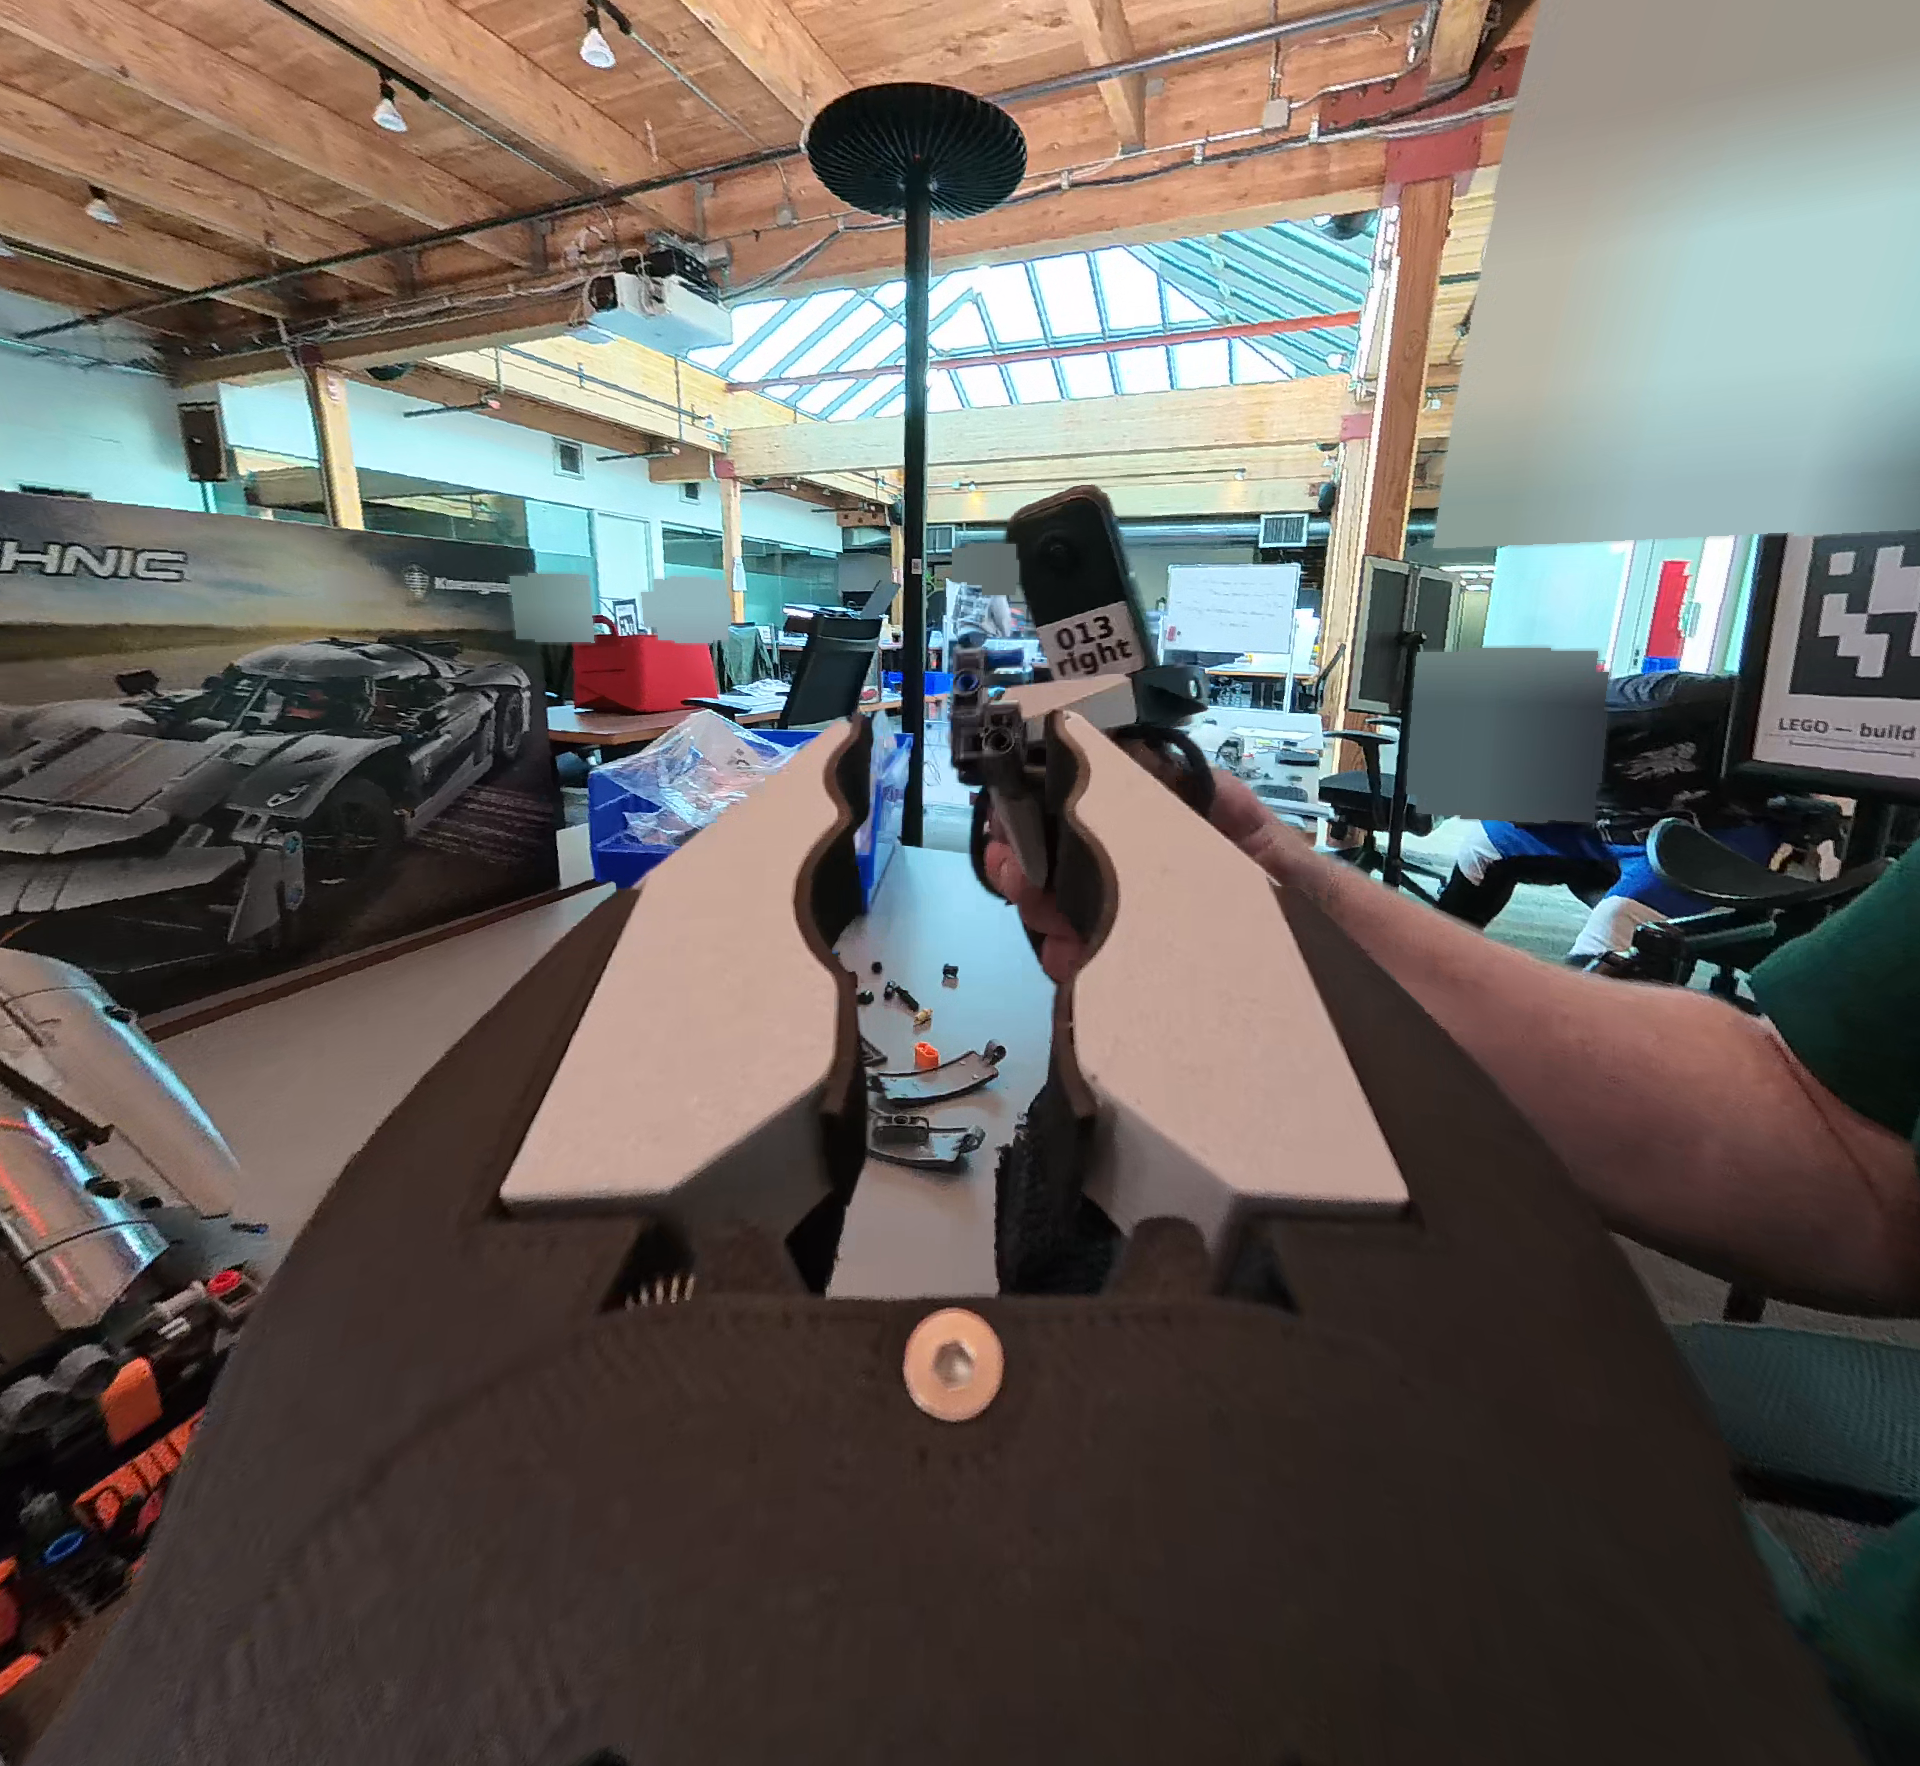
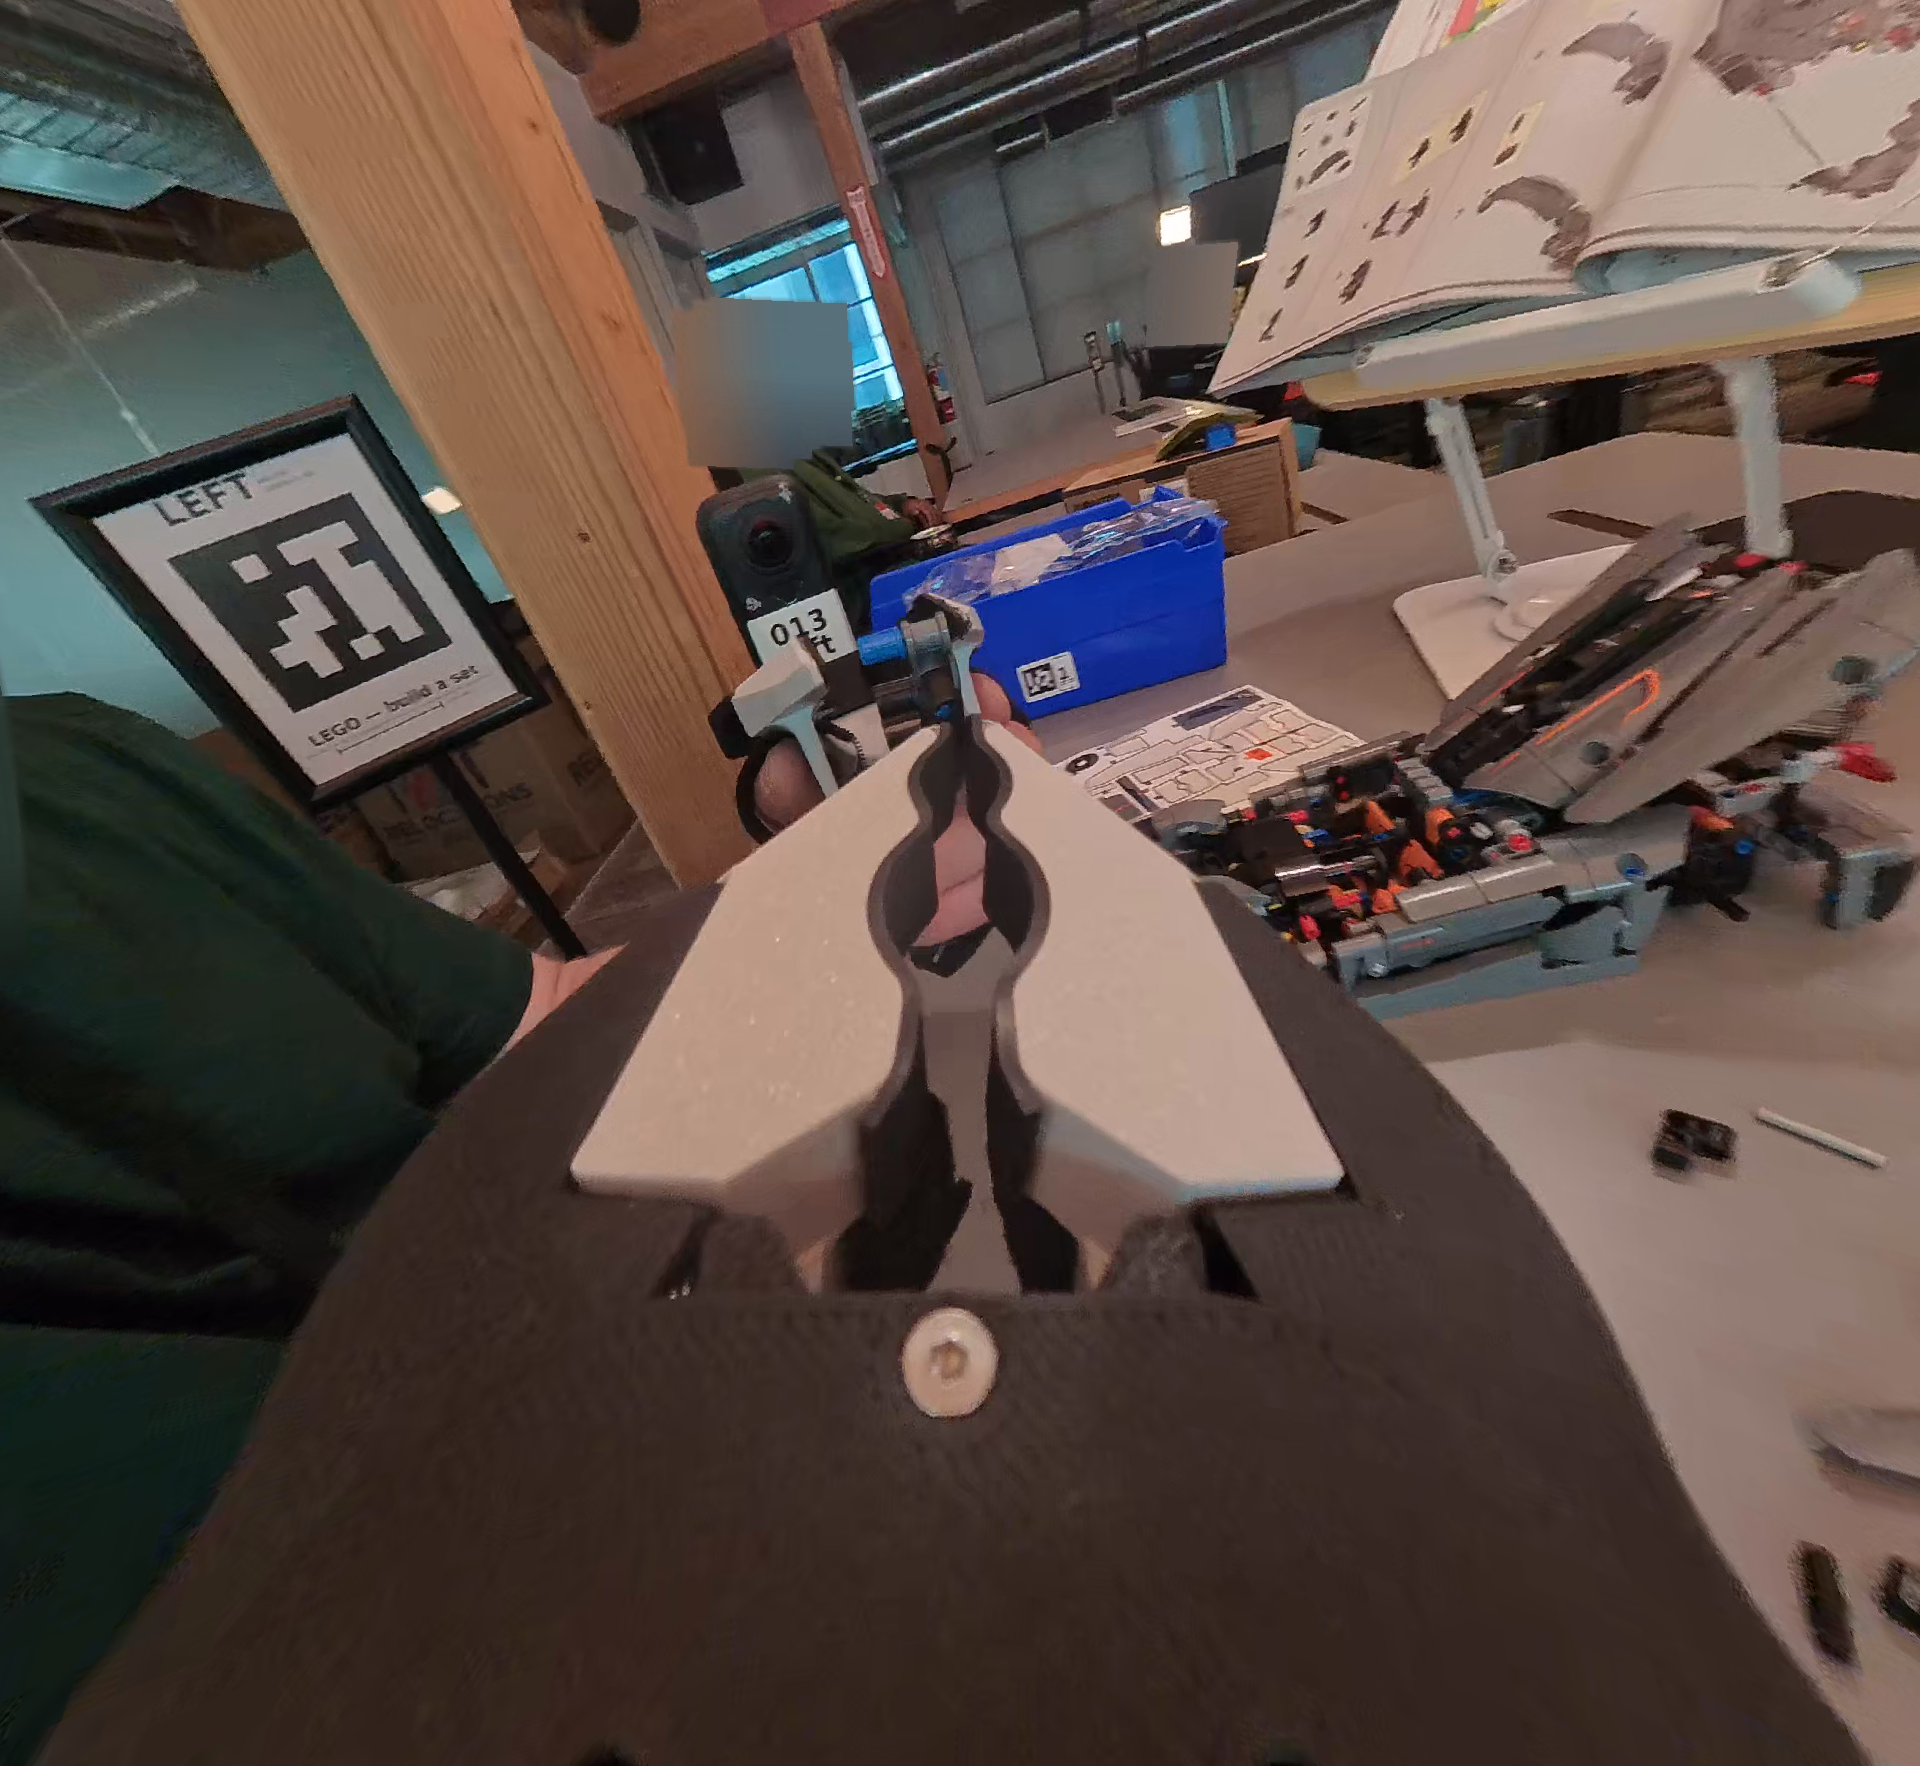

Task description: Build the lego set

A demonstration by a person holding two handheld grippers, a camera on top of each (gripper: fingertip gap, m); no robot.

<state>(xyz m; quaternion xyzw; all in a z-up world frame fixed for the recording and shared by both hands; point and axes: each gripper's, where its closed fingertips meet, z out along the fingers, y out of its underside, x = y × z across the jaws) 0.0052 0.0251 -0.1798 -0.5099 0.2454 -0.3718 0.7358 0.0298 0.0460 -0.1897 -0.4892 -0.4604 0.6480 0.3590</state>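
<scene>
My right gripper (image 2: 956,729) is shut on a small grey lego piece (image 2: 940,651) with a blue pin (image 2: 878,646) sticking out to the left, and holds it up in the air. In the left wrist view the same piece (image 1: 987,729) sits just past my left gripper (image 1: 961,750), between its fingertips and nearer the right one. My left gripper is open with a wide gap and holds nothing. It shows in the right wrist view (image 2: 805,729) just left of the piece. A hand is behind each gripper.
The partly built grey car model (image 2: 1558,833) lies on the table (image 1: 343,1072) to the right. A blue bin (image 2: 1049,615) of bagged parts stands behind. An open instruction book (image 2: 1558,158) rests on a stand. Loose curved parts (image 1: 925,1082) lie below my left gripper. The set's box (image 1: 260,729) stands at left. My hands' fingertips stand some 5 cm from each other. From the left gripper's tips to the partly built grey car model (image 2: 1558,833) is close to 20 cm.
</scene>
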